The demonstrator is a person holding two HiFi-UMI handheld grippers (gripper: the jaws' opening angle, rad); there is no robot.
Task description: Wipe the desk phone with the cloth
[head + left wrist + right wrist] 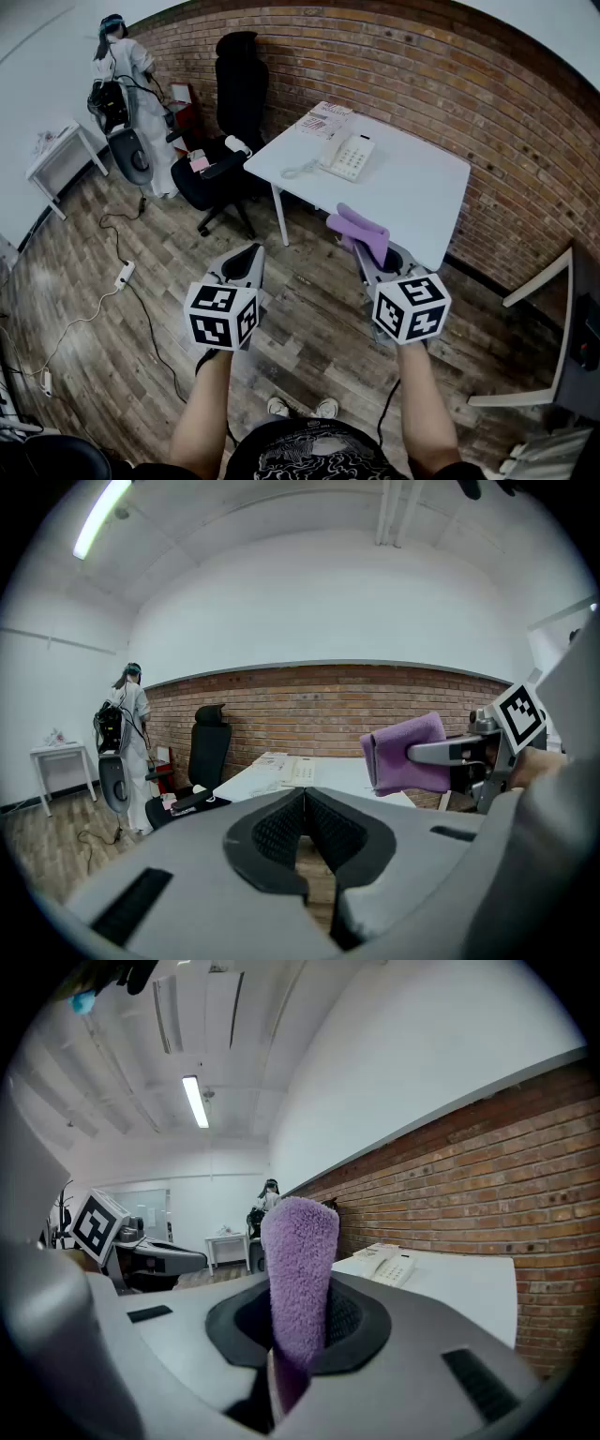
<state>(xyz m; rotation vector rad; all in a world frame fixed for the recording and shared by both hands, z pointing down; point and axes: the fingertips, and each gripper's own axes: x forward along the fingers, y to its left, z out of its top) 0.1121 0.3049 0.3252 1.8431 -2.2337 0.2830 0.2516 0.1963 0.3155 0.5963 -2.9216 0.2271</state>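
A white desk phone (351,156) lies on the white table (412,202) near its far left side, with its cord trailing toward the edge. My right gripper (370,251) is shut on a folded purple cloth (360,228), held in the air in front of the table's near edge. The cloth (300,1274) stands upright between the jaws in the right gripper view, with the phone (386,1265) beyond it. My left gripper (246,262) hangs over the floor to the left of the table, shut with nothing in it. The cloth (405,754) also shows in the left gripper view.
Papers (323,120) lie at the table's far corner. A black office chair (230,112) stands left of the table by the brick wall. A person (127,75) stands at the far left. Cables and a power strip (123,274) cross the wooden floor. Another table's frame (544,309) is at right.
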